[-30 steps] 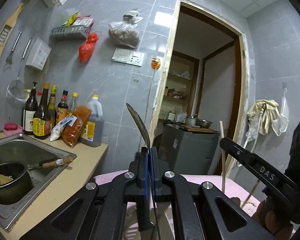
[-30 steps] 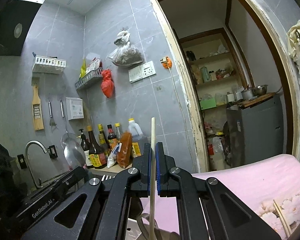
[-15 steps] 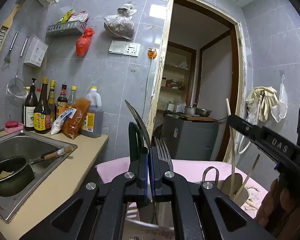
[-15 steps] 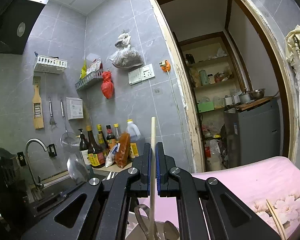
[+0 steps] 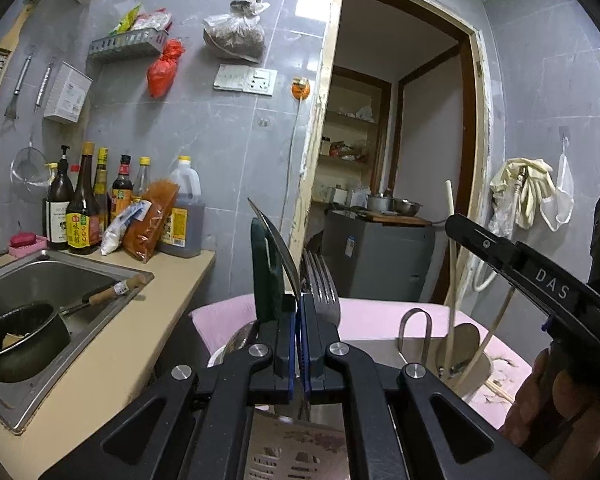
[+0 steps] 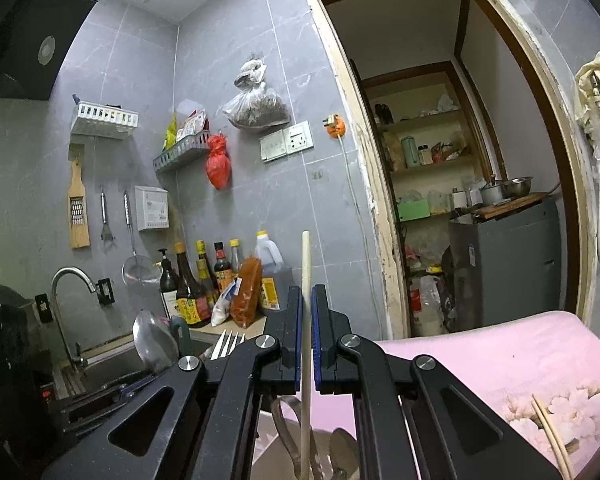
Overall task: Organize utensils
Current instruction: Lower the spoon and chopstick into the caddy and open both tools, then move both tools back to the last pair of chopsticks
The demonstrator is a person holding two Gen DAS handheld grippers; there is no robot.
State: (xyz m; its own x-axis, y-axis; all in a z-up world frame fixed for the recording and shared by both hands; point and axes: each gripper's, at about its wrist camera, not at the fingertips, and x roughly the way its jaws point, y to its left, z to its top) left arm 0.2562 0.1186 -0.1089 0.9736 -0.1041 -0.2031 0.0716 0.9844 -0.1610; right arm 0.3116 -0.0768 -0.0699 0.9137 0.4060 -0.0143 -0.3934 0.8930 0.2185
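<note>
spoon (image 5: 278,252) clamped upright in left hand-held gripper (image 5: 299,344), just beside fork (image 5: 320,288); chopstick (image 6: 306,300) clamped in right hand-held gripper (image 6: 307,344), above pink tabletop (image 6: 500,356) edge.

A pink floral cloth (image 6: 500,364) covers the table, loose chopsticks (image 6: 550,436) lying on it.

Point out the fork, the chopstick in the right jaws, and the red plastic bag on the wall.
fork (image 5: 320,280), left wrist view, on the tines
chopstick (image 6: 306,256), right wrist view, upper shaft
red plastic bag (image 6: 218,166), right wrist view, bag's middle
</note>
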